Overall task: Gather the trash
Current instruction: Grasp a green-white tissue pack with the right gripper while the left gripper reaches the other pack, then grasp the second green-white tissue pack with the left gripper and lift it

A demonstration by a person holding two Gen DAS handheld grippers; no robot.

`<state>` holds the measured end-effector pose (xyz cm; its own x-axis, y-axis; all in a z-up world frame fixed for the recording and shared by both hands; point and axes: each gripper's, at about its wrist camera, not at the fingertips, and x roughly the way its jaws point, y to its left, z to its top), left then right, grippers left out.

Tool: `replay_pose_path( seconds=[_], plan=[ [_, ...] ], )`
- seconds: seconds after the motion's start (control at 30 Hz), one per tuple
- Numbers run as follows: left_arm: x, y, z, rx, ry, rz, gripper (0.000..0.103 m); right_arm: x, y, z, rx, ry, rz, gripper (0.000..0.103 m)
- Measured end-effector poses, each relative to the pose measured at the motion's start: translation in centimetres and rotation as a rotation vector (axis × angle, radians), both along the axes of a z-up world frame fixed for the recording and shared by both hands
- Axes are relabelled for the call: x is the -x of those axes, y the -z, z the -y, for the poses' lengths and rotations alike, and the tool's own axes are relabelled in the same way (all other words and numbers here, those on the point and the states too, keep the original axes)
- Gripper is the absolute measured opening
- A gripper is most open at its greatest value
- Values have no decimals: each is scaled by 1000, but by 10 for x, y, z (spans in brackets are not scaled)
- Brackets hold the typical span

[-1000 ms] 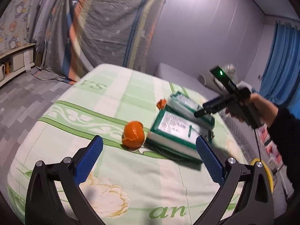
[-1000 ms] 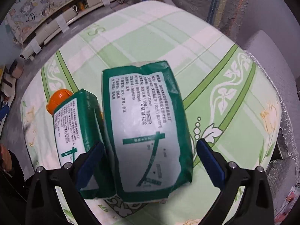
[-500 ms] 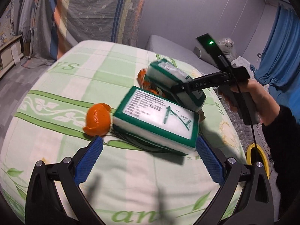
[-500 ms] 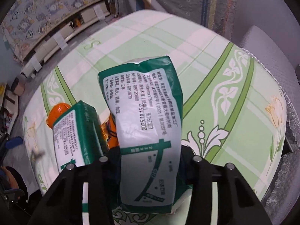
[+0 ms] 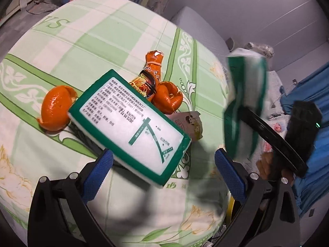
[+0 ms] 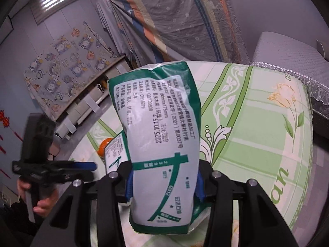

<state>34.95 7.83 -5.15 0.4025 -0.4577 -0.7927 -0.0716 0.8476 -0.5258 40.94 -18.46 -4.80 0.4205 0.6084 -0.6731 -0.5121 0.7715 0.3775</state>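
Trash was the job, and at this moment you had one piece in hand: a green-and-white tissue pack (image 6: pixel 164 144) clamped in your right gripper (image 6: pixel 163 187), lifted clear of the table (image 6: pixel 257 123). Blue pads pressed in on both sides of the pack's lower half, jaws narrowed to its width w/ the wrapper bulging below them. In the left wrist view the same pack (image 5: pixel 244 103) showed blurred, off past the table's right edge.

Your left gripper (image 5: pixel 164 175) was spread wide, holding nothing. Its left pad sat just under the near edge of a second tissue pack (image 5: pixel 129 123), possibly touching; right pad well clear. That pack lay tilted, resting on other litter.

Rest of the trash was on the green floral cloth: an orange peel (image 5: pixel 55 111) at the pack's left end, another peel piece (image 5: pixel 168 98) behind it, an orange snack wrapper (image 5: pixel 150 76) standing between them, and a small printed packet (image 5: pixel 189 123) poking out near the pack's far-right side.

Step, as I read it: carry-off of the first pack, w/ the second lined up for pickup. No bin was clearly visible in either view, so drop spot couldn't be told. Next move likely needed the left jaws pushed fwd to straddle the pack across its short width, then closed. Watch the tilt: it could slide off the pile when nudged.
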Motion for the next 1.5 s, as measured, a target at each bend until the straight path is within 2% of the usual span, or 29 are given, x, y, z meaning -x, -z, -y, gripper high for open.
replay_pose_path(
  seconds=[0.13,0.4,0.63,0.8,0.97,1.07,1.13,1.27,1.33,1.4,1.5],
  plan=[
    [-18,12,3,7,-60,-107,94,17,-9,13,-43,-5,32,43],
    [-40,29,2,-30,-127,-254,94,31,-15,23,-97,-24,57,43],
    [-57,31,5,-94,-160,-275,94,29,-9,23,-135,-45,57,43],
    [-63,37,17,-179,-123,-285,95,30,-6,28,-147,-37,57,44],
    [-60,40,19,-205,-106,-279,92,34,-8,33,-152,-16,58,44],
    [-53,36,11,-209,-119,-257,77,38,-12,34,-151,-8,63,44],
    [-49,32,0,-212,-143,-233,52,40,-15,34,-155,-9,65,44],
    [-42,33,-18,-163,-154,-205,36,47,-20,29,-151,-9,73,44],
    [-37,29,-18,-157,-138,-163,20,51,-24,26,-142,-9,80,44],
    [-33,26,-15,-154,-124,-132,10,55,-27,22,-134,-11,87,44],
    [-26,23,-13,-143,-117,-84,4,63,-32,19,-126,-9,96,44]
  ],
)
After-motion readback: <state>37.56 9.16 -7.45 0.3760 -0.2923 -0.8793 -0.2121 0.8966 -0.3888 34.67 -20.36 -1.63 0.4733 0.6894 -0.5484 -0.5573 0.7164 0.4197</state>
